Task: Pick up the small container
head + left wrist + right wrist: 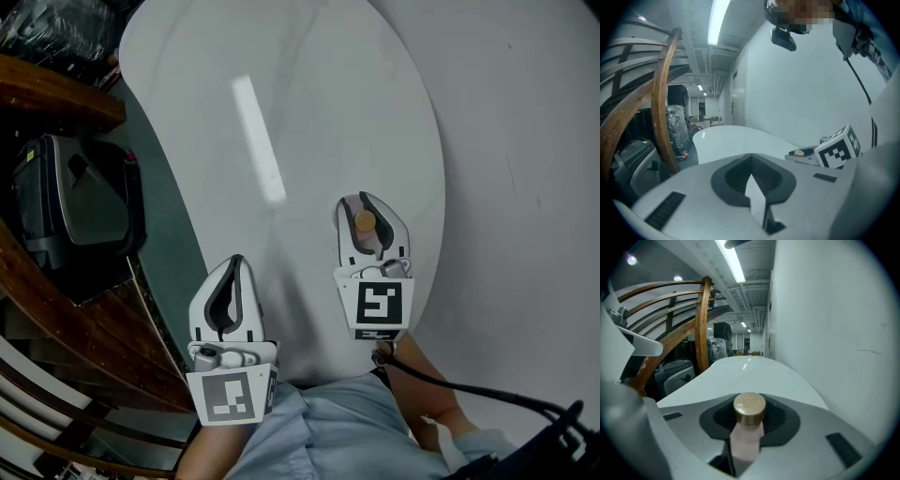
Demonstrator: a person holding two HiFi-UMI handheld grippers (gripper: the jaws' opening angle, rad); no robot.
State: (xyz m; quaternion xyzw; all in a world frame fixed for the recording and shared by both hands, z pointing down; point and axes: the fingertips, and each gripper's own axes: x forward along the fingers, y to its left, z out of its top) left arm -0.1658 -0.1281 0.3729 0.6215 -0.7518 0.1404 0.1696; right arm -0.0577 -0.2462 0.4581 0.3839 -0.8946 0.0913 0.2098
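The small container is a pale pink bottle with a round gold cap. It stands upright between the jaws of my right gripper, over the right part of the white oval table. In the right gripper view the bottle fills the gap between the dark pads, and the gripper is shut on it. Whether its base touches the table is hidden. My left gripper hangs at the table's near left edge, shut and holding nothing. From the left gripper view the gold cap shows beside the right gripper's marker cube.
A black and grey machine sits on the floor left of the table, among curved wooden rails. A white wall runs along the table's right side. A black cable trails from the right gripper past my light blue shirt.
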